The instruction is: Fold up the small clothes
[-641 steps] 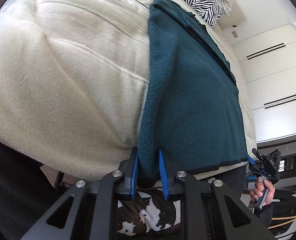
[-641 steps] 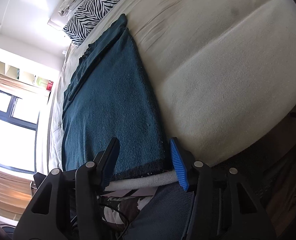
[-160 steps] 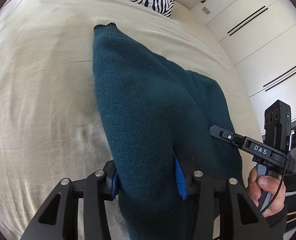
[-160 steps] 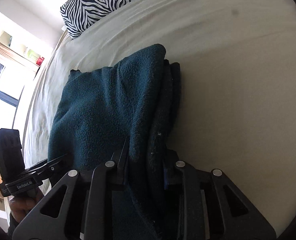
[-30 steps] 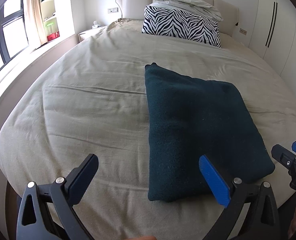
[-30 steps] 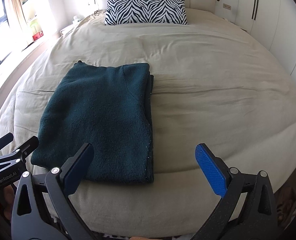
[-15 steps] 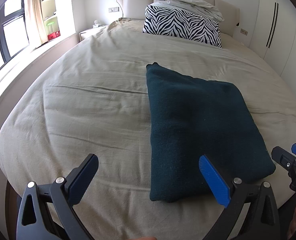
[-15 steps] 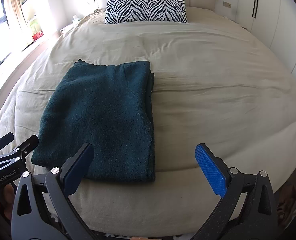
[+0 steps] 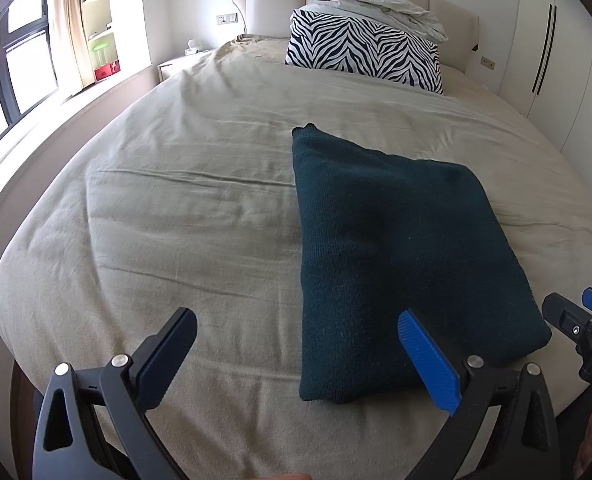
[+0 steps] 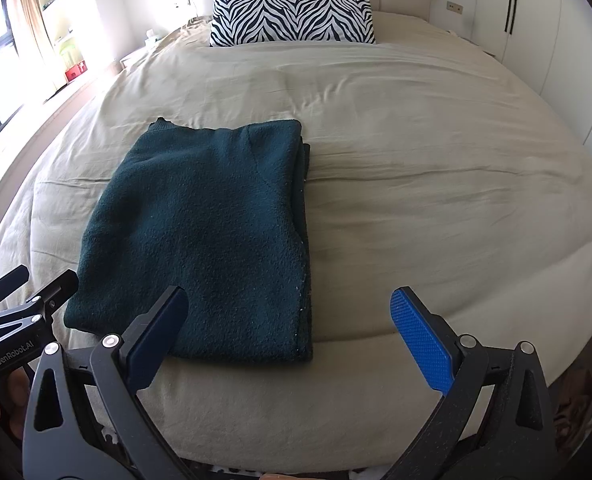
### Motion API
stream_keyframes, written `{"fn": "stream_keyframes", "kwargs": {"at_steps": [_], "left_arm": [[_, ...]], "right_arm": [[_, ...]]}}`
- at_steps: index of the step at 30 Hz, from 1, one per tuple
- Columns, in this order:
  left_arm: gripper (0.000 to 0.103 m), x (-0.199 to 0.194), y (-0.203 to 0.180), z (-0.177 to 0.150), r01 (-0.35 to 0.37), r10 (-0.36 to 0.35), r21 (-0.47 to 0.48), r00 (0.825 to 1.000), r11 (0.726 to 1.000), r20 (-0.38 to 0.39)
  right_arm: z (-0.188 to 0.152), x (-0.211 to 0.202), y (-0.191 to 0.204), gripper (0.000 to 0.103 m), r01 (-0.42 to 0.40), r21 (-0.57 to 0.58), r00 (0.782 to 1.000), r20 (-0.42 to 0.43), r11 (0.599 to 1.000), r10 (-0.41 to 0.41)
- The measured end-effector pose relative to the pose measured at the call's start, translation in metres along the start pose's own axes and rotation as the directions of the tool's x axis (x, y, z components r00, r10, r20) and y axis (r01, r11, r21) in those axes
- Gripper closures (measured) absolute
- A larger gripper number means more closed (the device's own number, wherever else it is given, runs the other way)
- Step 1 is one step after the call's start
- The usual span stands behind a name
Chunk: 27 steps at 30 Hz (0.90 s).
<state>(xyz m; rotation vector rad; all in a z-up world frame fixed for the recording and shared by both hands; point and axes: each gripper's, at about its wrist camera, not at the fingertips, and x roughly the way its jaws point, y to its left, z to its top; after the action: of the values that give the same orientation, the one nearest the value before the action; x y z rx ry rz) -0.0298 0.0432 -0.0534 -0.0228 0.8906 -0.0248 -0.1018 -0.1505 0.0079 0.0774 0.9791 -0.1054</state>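
A dark teal knitted sweater (image 9: 395, 248) lies folded into a flat rectangle on the beige bed (image 9: 184, 216), near its foot edge. It also shows in the right wrist view (image 10: 204, 236). My left gripper (image 9: 296, 344) is open and empty, held back from the bed's foot edge, with the sweater's near edge ahead and to the right. My right gripper (image 10: 288, 332) is open and empty, just short of the sweater's near right corner. Neither gripper touches the sweater.
A zebra-striped pillow (image 9: 363, 54) and a crumpled pale duvet (image 9: 375, 0) lie at the headboard. White wardrobe doors (image 9: 555, 40) stand on the right. A window and shelves (image 9: 56, 40) are on the left. The other gripper's tip (image 9: 583, 320) shows at the right edge.
Over the earlier frames the sweater went from spread out and gripped to folded and released. In the last second both grippers stay open and hardly move.
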Motion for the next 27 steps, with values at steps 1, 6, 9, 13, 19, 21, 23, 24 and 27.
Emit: {"fn": "stream_keyframes", "kwargs": {"at_steps": [1,6,9,13,19,21,23,24,27], "left_arm": [[0.0,0.0001,0.0,0.0,-0.001,0.001,0.0,1.0,1.0,0.0],[0.0,0.0001,0.0,0.0,-0.001,0.001,0.0,1.0,1.0,-0.001],[0.0,-0.0001,-0.0001,-0.0002,0.0,0.0,0.0,1.0,1.0,-0.001],[0.0,0.0002,-0.0001,-0.0008,0.0,0.0,-0.001,1.0,1.0,0.0],[0.0,0.0011,0.0007,-0.002,0.002,-0.002,-0.003,1.0,1.0,-0.003],[0.0,0.0013,0.0009,-0.0022,0.002,-0.002,-0.002,1.0,1.0,-0.004],[0.0,0.0027,0.0018,-0.0028,0.002,-0.002,-0.002,1.0,1.0,-0.007],[0.0,0.0028,0.002,-0.0032,0.003,-0.003,-0.002,1.0,1.0,-0.008],[0.0,0.0026,0.0019,-0.0036,0.004,-0.004,0.0,1.0,1.0,-0.008]], "right_arm": [[0.0001,0.0001,-0.0003,0.0,0.0,0.0,1.0,0.001,1.0,0.0],[-0.0008,0.0002,0.0012,0.0,0.0,0.0,1.0,0.001,1.0,0.0],[-0.0008,0.0002,0.0013,0.0,-0.001,0.001,1.0,0.0,1.0,0.001],[-0.0013,0.0002,0.002,0.0,-0.001,0.001,1.0,0.0,1.0,0.001],[-0.002,0.0002,0.003,0.0,-0.003,0.002,1.0,-0.003,1.0,0.003],[-0.0032,0.0003,0.0035,0.0,-0.006,0.003,1.0,-0.002,1.0,0.006],[-0.0036,0.0001,0.0038,0.0,-0.006,0.003,1.0,-0.003,1.0,0.006],[-0.0037,0.0,0.0038,0.0,-0.006,0.003,1.0,-0.003,1.0,0.006],[-0.0038,0.0004,0.0032,0.0,-0.006,0.004,1.0,-0.004,1.0,0.006]]}}
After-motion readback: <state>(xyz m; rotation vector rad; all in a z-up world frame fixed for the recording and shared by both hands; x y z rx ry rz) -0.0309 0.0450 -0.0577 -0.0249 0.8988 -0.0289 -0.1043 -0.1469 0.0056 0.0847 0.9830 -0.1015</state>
